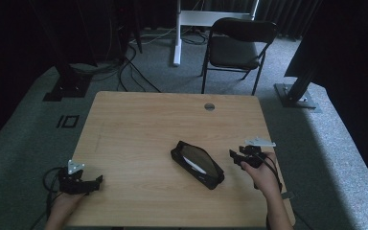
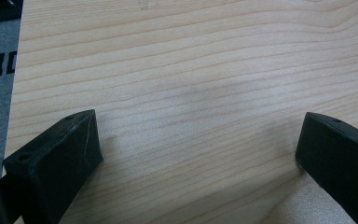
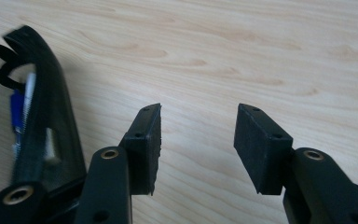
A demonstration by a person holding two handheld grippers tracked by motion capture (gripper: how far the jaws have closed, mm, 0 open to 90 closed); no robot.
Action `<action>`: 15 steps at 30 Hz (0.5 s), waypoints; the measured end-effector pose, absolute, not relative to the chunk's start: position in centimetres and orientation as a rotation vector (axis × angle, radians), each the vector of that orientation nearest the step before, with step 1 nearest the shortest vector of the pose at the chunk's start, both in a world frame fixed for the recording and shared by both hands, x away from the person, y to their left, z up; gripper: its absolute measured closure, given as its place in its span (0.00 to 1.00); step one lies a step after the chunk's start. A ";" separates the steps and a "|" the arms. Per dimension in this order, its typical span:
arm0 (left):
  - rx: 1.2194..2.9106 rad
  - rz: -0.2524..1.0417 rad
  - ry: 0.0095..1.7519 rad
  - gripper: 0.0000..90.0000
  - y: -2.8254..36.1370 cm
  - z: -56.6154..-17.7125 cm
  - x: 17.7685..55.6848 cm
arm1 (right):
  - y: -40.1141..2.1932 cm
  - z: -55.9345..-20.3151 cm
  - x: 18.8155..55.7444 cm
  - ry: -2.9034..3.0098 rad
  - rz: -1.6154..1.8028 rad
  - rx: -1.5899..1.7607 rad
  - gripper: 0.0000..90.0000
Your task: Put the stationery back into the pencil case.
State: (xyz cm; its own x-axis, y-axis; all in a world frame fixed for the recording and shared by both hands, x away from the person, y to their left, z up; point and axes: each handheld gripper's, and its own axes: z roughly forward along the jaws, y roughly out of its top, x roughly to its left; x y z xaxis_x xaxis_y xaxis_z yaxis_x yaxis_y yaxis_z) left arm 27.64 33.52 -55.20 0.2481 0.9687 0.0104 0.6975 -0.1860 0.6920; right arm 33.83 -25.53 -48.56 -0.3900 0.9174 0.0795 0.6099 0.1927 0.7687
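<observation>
Nearest the camera, the wooden table spreads wide, with a black pencil case lying unzipped near its middle, pens showing inside. Just right of the case, the right gripper has its jaws apart with nothing between them. Left gripper rests at the table's near-left edge, jaws spread wide and empty.

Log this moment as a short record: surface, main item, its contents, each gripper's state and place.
surface: wooden table
main item: black pouch, lying open near the table's middle, slanted
contents: white and blue items inside; what they are cannot be told
left gripper: open, at the table's near left corner, nothing between the jaws
right gripper: open, just right of the pouch, nothing between the jaws, not touching it
background: chair beyond the table
</observation>
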 end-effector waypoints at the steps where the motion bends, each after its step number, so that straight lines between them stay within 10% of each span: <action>1: 1.957 0.620 1.512 0.00 33.5 -55.2 27.6 | -25.7 -48.8 33.8 2.074 1.037 1.429 0.56; 15: 1.957 0.620 1.512 0.00 33.5 -55.2 27.6 | -27.8 -51.7 33.0 1.998 1.000 1.548 0.46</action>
